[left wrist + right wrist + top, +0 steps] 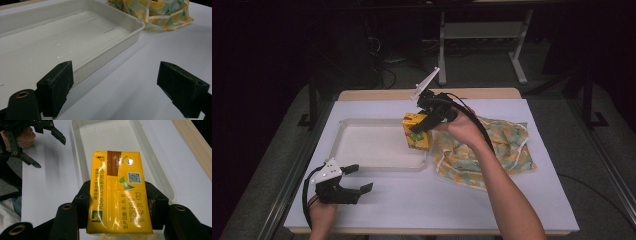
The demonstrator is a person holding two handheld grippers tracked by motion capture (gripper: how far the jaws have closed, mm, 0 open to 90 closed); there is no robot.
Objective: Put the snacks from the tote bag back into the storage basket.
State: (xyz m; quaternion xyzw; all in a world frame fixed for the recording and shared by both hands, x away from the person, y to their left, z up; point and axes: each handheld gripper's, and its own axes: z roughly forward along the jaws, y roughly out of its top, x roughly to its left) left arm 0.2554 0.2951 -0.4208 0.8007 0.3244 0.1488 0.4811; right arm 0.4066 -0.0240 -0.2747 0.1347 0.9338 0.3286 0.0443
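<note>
A yellow drink carton (417, 132) hangs over the right end of a shallow white tray (362, 125), held in my right gripper (419, 125). In the right gripper view the jaws press both sides of the carton (118, 192), its printed top facing the camera, with the tray (80, 152) beneath. My left gripper (361, 179) rests open near the table's front left, just in front of the tray. In the left gripper view its fingers (56, 83) stand wide apart with nothing between them, beside the tray's corner (130, 35).
A crumpled cloth bag with an orange-slice print (492, 147) lies right of the tray, under my right forearm; it appears again as the cloth (155, 12). A white sheet (437, 200) covers the table. A wooden strip (382, 94) runs along the far edge.
</note>
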